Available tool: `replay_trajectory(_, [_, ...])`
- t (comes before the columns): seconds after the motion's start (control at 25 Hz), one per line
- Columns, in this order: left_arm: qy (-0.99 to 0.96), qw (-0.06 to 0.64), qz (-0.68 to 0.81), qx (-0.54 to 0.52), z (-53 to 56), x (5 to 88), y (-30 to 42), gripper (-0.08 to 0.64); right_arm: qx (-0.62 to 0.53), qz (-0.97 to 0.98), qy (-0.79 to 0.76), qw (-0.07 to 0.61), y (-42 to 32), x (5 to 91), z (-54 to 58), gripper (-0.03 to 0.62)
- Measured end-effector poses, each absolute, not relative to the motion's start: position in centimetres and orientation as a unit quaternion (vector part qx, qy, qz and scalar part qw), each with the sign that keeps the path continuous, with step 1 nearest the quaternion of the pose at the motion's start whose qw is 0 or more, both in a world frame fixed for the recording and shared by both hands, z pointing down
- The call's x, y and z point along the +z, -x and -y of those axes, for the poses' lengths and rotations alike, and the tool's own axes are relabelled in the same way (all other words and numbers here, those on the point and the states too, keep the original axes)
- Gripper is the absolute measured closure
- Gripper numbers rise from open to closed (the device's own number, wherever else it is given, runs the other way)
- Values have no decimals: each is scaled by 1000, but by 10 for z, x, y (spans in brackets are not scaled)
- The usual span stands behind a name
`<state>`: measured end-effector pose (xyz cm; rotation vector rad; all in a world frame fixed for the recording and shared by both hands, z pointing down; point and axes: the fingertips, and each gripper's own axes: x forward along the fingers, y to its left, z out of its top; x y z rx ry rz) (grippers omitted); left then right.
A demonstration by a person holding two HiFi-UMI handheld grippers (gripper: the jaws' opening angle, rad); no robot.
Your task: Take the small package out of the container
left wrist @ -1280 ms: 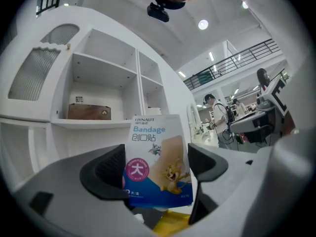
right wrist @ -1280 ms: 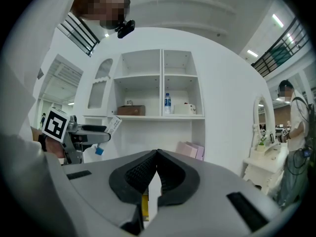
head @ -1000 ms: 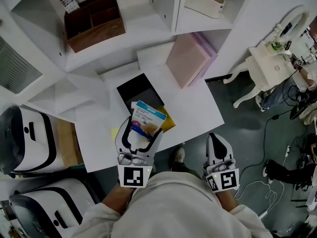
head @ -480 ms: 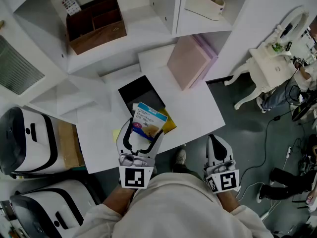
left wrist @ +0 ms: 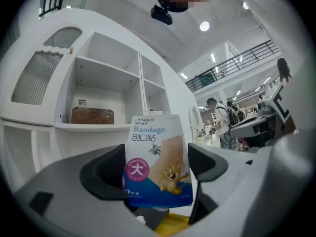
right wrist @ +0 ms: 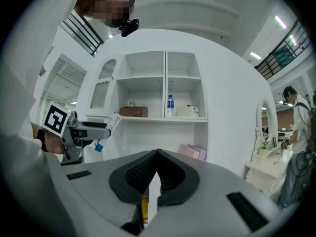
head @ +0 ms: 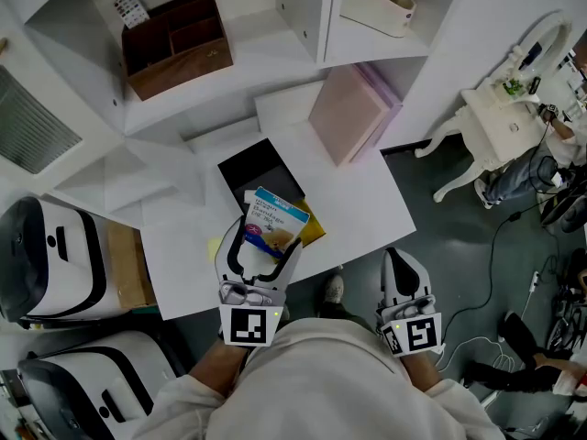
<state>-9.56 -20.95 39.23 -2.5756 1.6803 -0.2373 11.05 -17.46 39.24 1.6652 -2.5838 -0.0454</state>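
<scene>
LIFTED, NOT YET CLEAR: My left gripper [head: 268, 238] pinches the small package [head: 275, 218] by its two side edges. In the left gripper view the pads press in from either side, and the printed face is turned back toward the camera. The package stands up out of the jaws, its long axis carrying on along the gripper's own reach and leaning a little to the right in the head view.

The black container [head: 252, 165] lies straight ahead of the jaw tips, mouth open on the white desk [head: 367, 200]. The package's far end overlaps the container's near rim as seen from above. A yellow item [head: 314, 229] shows just beneath the package on the right, and I cannot tell whether the two touch.

My right gripper [head: 404, 259], pressed together on nothing, hangs to the right of the left one. It sits off the desk's edge and well apart from the container. The left is plainly the nearer, so I judge the coming move to be a pull back toward me along the package's axis.
</scene>
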Motion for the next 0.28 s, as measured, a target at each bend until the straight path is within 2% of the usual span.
replay_trajectory(0.28, [834,22,-546,-79,209,394,95,161,-14,840,-541,32,-113,393,175,568])
